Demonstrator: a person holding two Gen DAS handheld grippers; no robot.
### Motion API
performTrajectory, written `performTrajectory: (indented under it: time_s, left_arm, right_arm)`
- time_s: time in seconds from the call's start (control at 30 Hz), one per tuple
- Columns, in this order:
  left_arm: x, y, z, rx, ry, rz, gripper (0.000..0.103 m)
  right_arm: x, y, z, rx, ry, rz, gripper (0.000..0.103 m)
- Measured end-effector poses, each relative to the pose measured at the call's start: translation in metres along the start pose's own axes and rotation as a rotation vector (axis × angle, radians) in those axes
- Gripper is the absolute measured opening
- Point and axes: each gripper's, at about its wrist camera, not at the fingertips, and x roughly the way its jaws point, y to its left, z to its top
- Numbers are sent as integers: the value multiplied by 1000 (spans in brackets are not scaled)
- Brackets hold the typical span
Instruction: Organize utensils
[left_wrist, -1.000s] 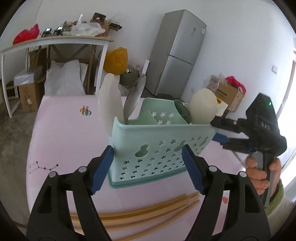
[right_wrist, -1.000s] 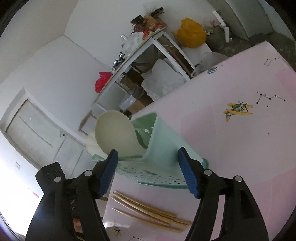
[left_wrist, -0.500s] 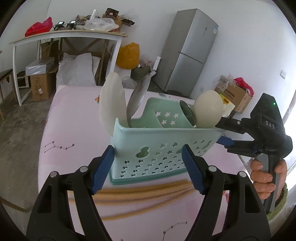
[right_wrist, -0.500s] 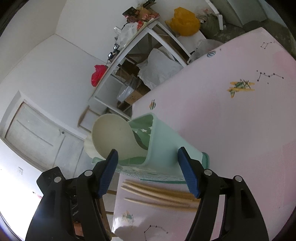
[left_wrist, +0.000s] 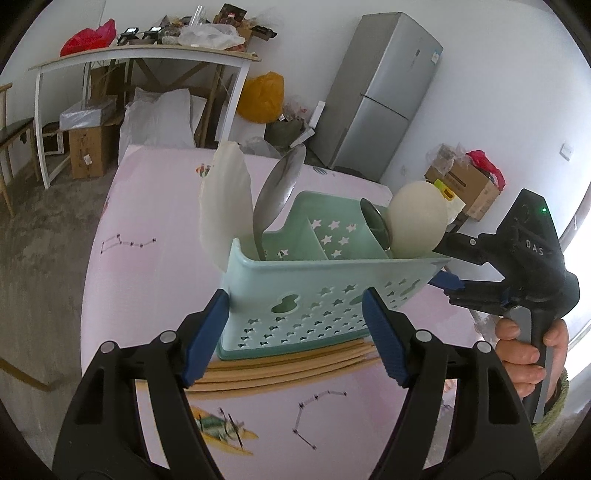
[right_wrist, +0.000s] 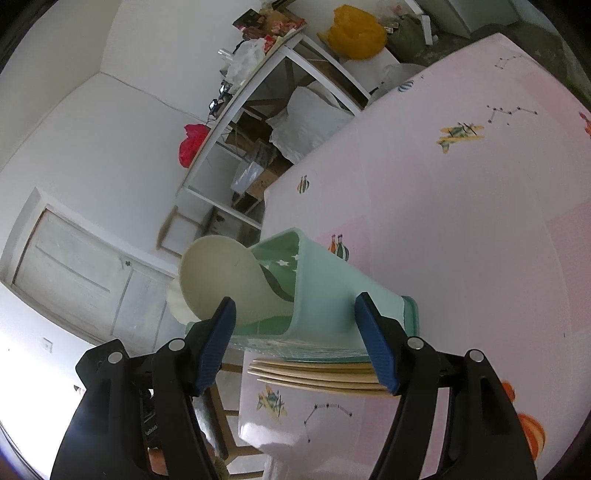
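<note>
Utensil caddy (left_wrist: 317, 295), mint green and standing on the pink table (left_wrist: 147, 258) over loose chopsticks (left_wrist: 288, 363), sits clamped between left gripper (left_wrist: 295, 332) and right gripper (right_wrist: 295, 336), so both should move together, level, keeping its spoons upright.

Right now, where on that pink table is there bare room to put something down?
The pink table is bare beyond the green caddy, toward its far edge, and to the caddy's left. It is crowded near the front: the chopsticks lie against the caddy's base, with the left gripper and right gripper flanking it.
</note>
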Motion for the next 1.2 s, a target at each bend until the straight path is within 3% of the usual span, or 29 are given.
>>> performTrajectory:
  time_s: [0.23,0.8,1.2]
  left_arm:
    - [-11,-8,-14,23,14,2,70]
    - [0,-15,-14,96,-77,53,69]
    - [0,-18,-22,139,-92,85,69]
  right_arm:
    - [-8,-3,-10,8,12,-4,66]
    - [-5,-4,-12,-47,-23,-3,66]
    - [-10,-10,-12,-50,-34,28,66]
